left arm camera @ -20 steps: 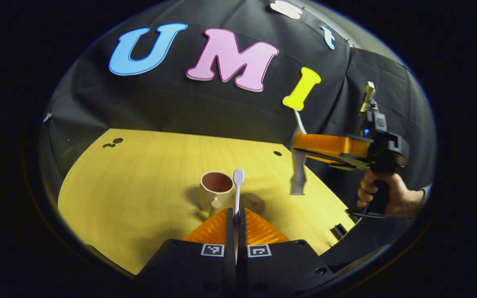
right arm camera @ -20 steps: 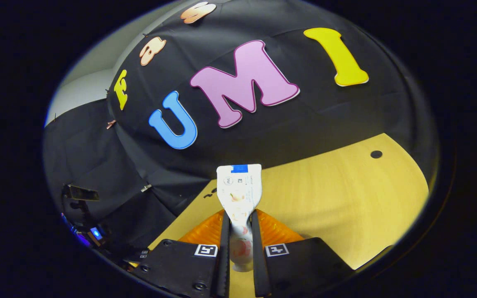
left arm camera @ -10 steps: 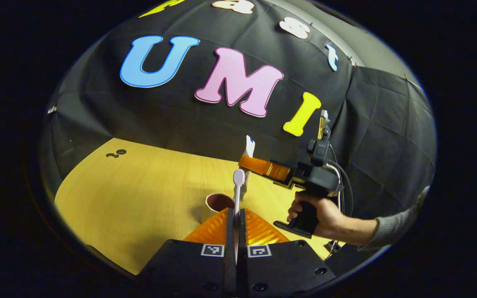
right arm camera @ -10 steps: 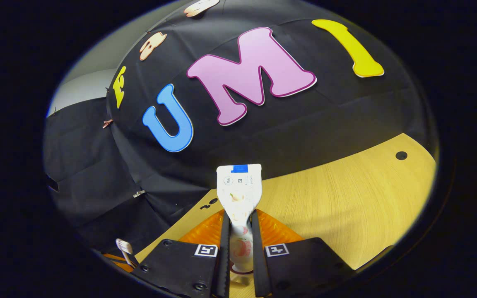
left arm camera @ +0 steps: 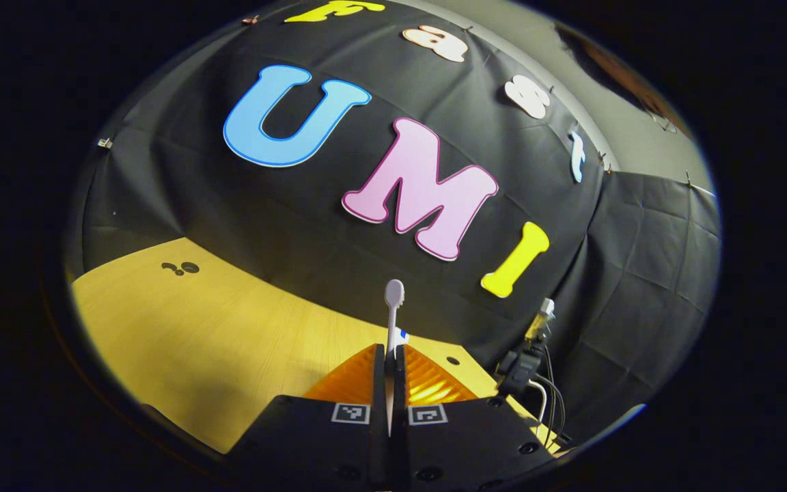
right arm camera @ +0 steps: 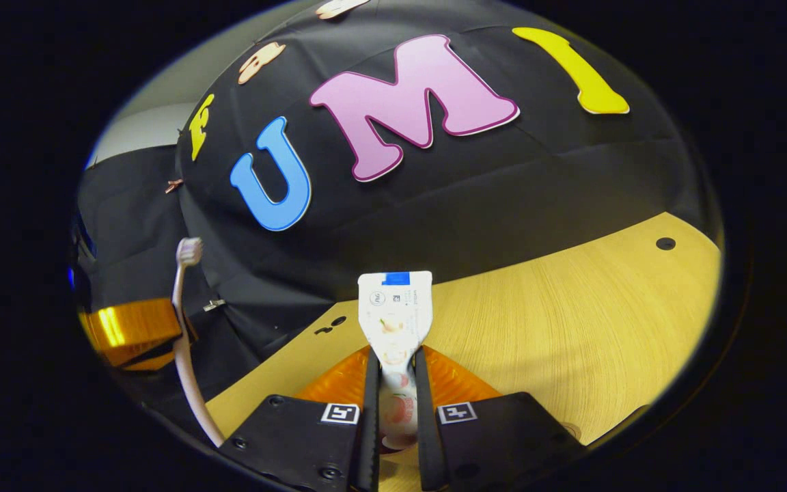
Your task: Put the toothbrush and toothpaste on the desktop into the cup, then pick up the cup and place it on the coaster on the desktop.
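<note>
The left gripper (left arm camera: 388,362) is clenched on the toothbrush (left arm camera: 392,311), whose handle is pinched between the fingers while the head stands upright above them. The right gripper (right arm camera: 393,383) grasps the toothpaste (right arm camera: 395,321) near its lower part, with the flat crimped end pointing up and away from the fingers.

Over the last second both tools have tilted up and closed in on each other. A second ago the cup sat in the left gripper view just ahead of the toothbrush, on the surface (left arm camera: 216,342) toward its far edge; now that view looks over the far edge at the booth wall. In the right gripper view the left gripper (right arm camera: 130,331) has come in close at the left, its toothbrush (right arm camera: 185,328) rising beside it.

Both items seem to be carried over the cup together, so the drop into it looks to be the step in hand. Neither item is released yet, and the coaster step is still to come.
</note>
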The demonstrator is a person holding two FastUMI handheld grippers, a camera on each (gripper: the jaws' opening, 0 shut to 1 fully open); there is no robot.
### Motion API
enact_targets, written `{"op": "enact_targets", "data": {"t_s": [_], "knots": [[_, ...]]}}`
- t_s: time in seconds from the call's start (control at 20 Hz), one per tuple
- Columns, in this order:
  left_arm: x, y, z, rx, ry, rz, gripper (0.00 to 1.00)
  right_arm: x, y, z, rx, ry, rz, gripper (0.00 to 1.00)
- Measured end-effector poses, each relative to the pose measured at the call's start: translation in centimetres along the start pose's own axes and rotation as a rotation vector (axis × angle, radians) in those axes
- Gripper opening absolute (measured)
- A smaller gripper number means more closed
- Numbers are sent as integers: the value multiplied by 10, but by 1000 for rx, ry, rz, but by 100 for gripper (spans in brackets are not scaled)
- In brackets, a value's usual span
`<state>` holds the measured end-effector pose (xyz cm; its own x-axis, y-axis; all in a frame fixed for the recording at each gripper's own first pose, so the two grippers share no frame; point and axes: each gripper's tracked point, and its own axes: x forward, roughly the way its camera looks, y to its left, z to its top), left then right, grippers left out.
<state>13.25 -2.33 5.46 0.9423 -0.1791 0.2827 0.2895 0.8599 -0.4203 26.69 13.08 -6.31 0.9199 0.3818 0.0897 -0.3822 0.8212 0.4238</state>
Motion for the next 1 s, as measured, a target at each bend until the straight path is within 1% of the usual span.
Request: {"op": "enact_targets", "data": {"t_s": [0.15,0.3,0.35,0.4,0.45,0.5,0.55,0.7,0.75,0.8,0.85,0.9,0.95,1.0], "knots": [[13,10,6,-1,-61,22,6,0,2,-19,-41,18,0,27],[27,13,6,-10,-105,21,6,-6,4,-30,-4,25,17,31],[30,16,5,-10,-111,21,6,-6,5,-29,10,13,13,27],[35,19,5,-10,-121,22,6,-8,5,-29,14,14,9,37],[37,22,7,-14,-134,21,6,-11,5,-27,15,14,8,42],[40,24,9,-20,-148,22,6,-14,6,-24,20,9,9,41],[44,27,10,-27,-160,23,6,-17,6,-22,28,1,11,54],[54,37,9,-35,-182,38,6,-31,12,-1,107,-39,36,58],[58,40,9,-34,-186,44,6,-39,12,9,135,-58,43,49],[63,41,8,-31,-192,46,6,-47,13,18,158,-75,46,58],[67,42,6,-26,-194,47,6,-57,11,25,174,-90,46,58],[72,44,1,-20,-193,49,6,-68,10,31,179,-97,43,48],[75,44,-1,-14,-193,46,6,-79,5,35,178,-101,34,58],[80,42,-6,-8,-195,41,6,-93,1,37,178,-101,25,58]]}}
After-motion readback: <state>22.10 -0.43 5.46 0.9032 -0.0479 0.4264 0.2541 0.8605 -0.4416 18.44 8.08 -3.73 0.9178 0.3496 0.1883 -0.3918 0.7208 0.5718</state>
